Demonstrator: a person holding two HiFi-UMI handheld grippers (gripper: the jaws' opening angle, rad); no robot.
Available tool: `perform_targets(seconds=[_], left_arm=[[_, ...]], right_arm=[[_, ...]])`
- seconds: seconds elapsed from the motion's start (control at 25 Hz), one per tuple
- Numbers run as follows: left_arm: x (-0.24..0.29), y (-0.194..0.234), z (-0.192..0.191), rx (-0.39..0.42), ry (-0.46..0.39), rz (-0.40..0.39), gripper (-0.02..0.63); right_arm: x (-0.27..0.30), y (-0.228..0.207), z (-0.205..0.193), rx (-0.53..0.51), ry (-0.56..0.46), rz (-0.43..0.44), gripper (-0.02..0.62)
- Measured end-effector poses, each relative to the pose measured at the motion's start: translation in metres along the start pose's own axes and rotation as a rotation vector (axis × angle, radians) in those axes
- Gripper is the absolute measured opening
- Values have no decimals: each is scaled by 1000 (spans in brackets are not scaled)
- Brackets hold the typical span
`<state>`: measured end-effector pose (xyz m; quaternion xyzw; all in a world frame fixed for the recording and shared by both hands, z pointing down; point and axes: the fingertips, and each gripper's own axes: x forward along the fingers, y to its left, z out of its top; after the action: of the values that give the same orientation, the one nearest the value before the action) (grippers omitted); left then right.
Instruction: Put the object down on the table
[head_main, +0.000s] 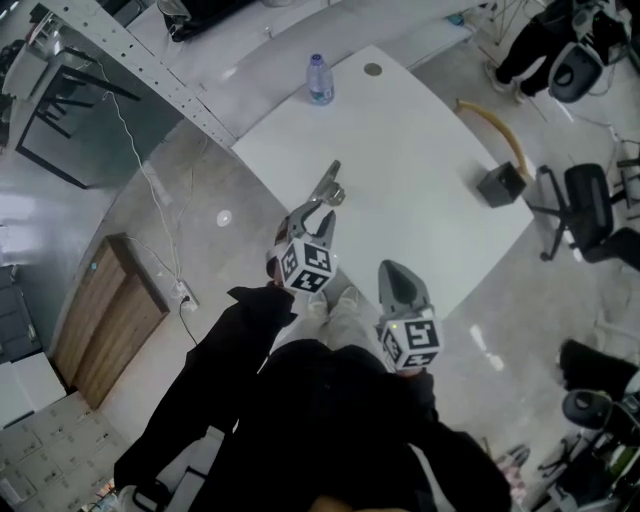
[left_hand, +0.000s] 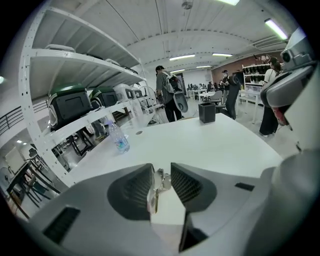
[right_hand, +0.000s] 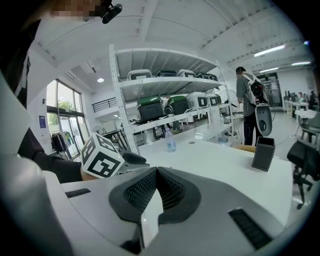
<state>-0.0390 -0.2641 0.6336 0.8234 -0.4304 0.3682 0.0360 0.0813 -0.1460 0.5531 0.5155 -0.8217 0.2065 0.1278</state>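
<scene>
The left claw (head_main: 312, 222) was clamped on a thin, shiny metal object (head_main: 328, 186). The object stuck out past the claw tips toward 12 o'clock and hung over the near-left edge of the white bench (head_main: 430, 150), apparently not touching it. The right claw (head_main: 398, 272) sat just beside it at about 4 o'clock, pressed shut on nothing.

The main risk was the spot. The object was so near the bench edge that it could bounce or skid off onto the floor if let go from any height. The grip also looked slight: only a narrow strip of smooth metal sat between the ribbed pads, so the piece could have swung or slipped during a quick descent. Carrying it further in toward 1 o'clock before opening would probably have been safer.

A capped plastic bottle (head_main: 320, 80) stood upright at the far edge, at 12 o'clock. It seemed to hold clear liquid, though the level could not be read. An open-topped black box (head_main: 501, 185) stood at 2 o'clock, well apart, and its contents could not be seen. Lidded bins (right_hand: 150, 107) filled the shelves beyond.
</scene>
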Motion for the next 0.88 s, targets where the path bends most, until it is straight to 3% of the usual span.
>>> perform_targets(seconds=[0.88], left_arm=[[-107, 18, 46, -241, -216, -29, 65]], right_arm=[[-17, 53, 77, -85, -147, -3, 2]])
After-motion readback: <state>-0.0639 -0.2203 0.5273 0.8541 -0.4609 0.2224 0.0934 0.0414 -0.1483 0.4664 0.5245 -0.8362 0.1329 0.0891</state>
